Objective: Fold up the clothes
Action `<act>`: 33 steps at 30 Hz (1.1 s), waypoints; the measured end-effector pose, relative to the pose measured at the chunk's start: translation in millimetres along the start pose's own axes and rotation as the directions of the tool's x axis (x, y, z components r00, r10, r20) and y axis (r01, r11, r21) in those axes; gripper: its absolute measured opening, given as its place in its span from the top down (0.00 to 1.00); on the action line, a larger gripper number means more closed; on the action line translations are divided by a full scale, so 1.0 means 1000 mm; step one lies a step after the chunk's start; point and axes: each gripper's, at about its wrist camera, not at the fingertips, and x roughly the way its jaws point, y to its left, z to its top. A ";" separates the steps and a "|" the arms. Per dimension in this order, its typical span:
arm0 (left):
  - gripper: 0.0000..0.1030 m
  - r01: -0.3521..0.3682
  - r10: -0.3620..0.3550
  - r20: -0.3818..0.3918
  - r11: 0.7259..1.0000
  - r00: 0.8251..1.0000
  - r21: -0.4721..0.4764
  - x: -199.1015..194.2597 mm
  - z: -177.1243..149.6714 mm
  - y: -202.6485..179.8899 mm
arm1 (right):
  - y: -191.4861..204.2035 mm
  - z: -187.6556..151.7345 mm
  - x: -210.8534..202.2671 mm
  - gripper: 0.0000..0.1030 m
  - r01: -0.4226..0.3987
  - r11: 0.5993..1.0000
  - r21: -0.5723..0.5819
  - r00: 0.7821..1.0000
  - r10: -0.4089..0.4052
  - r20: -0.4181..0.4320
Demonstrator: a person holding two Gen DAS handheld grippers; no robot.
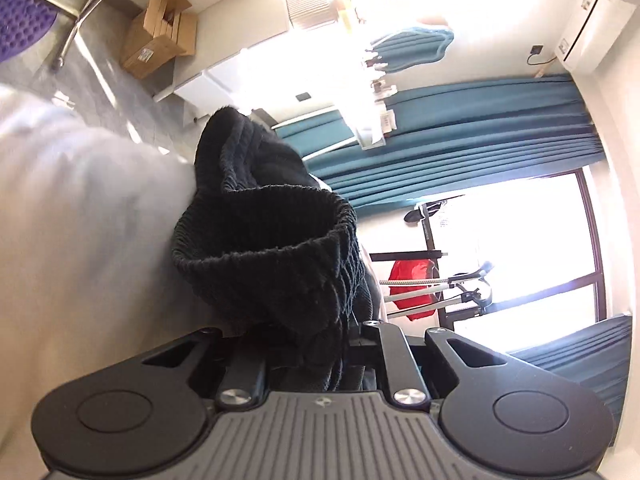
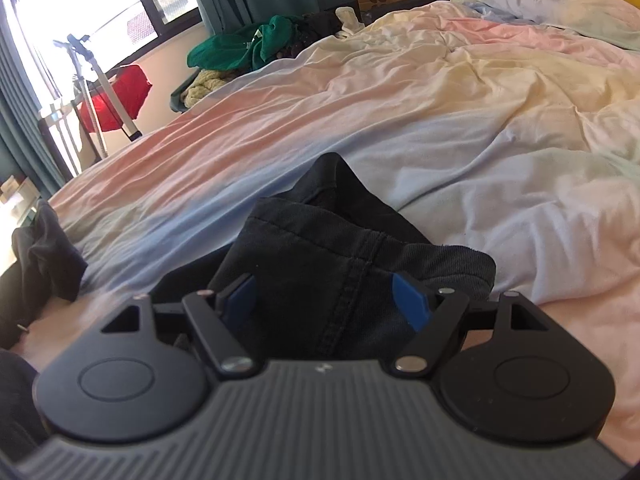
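Your left gripper (image 1: pixel 320 364) is pinched nearly shut on a black knit garment (image 1: pixel 272 248). Its pads are hidden under the cloth. The knit is thick and ribbed, like a soft sweater, and its stretchy edge curls open into a round bowl shape. The garment rises up and away from the jaws, long and bunched, with its far end poking toward the teal curtains (image 1: pixel 480 128). This gripper is lifted and points at the window side of the room, with the pale bed sheet (image 1: pixel 80 220) off to the left of the view.

Your right gripper (image 2: pixel 326 300) has its jaws standing wide. The blue pads (image 2: pixel 410 300) sit on either side of dark denim pants (image 2: pixel 320 248), and you can't tell if they press on the cloth. The denim is stiff and smooth, with a stitched seam running straight away from the jaws. It lies in a folded heap on the wrinkly pastel bedspread (image 2: pixel 400 92), coming to a peak at the far end. This gripper tips down toward the bed.
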 end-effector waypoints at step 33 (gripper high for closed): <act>0.87 -0.129 0.142 0.086 0.982 0.986 -0.141 -0.062 0.144 0.103 | 0.033 -0.022 0.027 0.51 0.065 0.981 -0.184 0.981 -0.097 -0.169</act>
